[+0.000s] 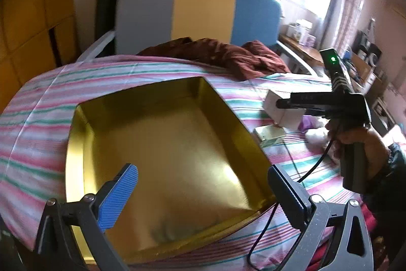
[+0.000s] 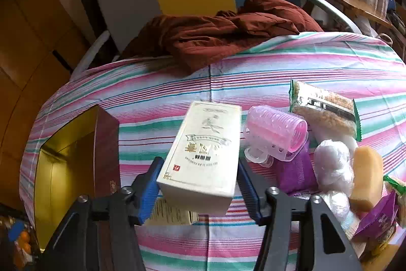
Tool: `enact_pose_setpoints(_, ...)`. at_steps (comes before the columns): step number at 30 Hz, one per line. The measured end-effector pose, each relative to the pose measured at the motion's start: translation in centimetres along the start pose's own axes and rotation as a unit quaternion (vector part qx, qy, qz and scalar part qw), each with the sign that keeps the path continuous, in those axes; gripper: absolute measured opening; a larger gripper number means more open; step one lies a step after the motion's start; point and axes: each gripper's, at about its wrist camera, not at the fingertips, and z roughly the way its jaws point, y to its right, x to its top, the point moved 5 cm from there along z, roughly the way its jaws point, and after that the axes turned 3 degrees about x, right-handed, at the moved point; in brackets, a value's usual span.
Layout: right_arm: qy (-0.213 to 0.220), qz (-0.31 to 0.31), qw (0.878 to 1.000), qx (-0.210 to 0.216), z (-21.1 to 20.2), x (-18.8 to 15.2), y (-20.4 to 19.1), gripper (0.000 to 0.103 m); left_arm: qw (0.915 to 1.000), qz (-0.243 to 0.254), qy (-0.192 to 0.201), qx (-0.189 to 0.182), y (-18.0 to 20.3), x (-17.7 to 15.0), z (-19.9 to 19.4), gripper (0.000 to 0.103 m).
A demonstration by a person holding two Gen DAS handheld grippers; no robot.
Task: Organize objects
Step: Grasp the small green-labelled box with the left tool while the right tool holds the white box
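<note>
An open box with a gold lining (image 1: pixel 162 133) lies on the striped bedspread; its maroon outer wall (image 2: pixel 107 149) shows in the right wrist view. My left gripper (image 1: pixel 201 170) hovers over the box's near half, jaws wide open with nothing between them. My right gripper (image 2: pixel 199 194) is shut on a white carton with gold lettering (image 2: pixel 203 151), held above the bedspread to the right of the gold box. In the left wrist view the same carton (image 1: pixel 281 116) sits at the tip of the right gripper (image 1: pixel 279 106), with a hand (image 1: pixel 355 139) on the handle.
Loose items are piled on the right: pink hair rollers (image 2: pixel 276 133), a snack packet (image 2: pixel 324 108), plastic-wrapped white balls (image 2: pixel 332 164), a yellow sponge (image 2: pixel 368 177), a purple packet (image 2: pixel 378 220). A flat carton (image 2: pixel 172 213) lies under the held one. A maroon cloth (image 2: pixel 223 29) lies by the headboard.
</note>
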Motion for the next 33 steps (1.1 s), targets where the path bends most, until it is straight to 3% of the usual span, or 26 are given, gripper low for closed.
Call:
enact_pose_setpoints(6,0.01,-0.019,0.999,0.046,-2.5,-1.1,0.1,0.053,0.9977,0.057,0.005,-0.035,2.9,1.8,0.9,0.099)
enact_pose_setpoints(14,-0.001,-0.068,0.997,0.027,-4.9,-2.8,1.4,0.053,0.985,0.149,-0.029,-0.082,8.3,3.4,4.7,0.086)
enact_pose_setpoints(18,-0.005,-0.063,0.997,0.037,-4.0,-3.3,2.1,0.053,0.9767,0.192,-0.05,-0.082,10.7,4.0,7.1,0.084)
enact_pose_setpoints(26,-0.008,-0.043,0.997,0.056,-3.5,-3.4,3.0,0.053,0.9533,0.286,-0.087,-0.046,14.0,3.8,12.1,0.084)
enact_pose_setpoints(27,-0.009,-0.042,0.997,0.058,-3.5,-3.4,3.1,0.053,0.95,0.296,-0.092,-0.04,14.3,3.7,12.8,0.08)
enact_pose_setpoints(30,-0.011,-0.041,0.997,0.058,-3.3,-3.5,3.1,0.053,0.9415,0.317,-0.11,-0.034,14.8,3.5,14.3,0.076)
enact_pose_setpoints(33,-0.014,-0.04,0.998,0.053,-3.0,-3.5,3.4,0.053,0.9385,0.321,-0.124,-0.028,14.7,3.4,15.5,0.073)
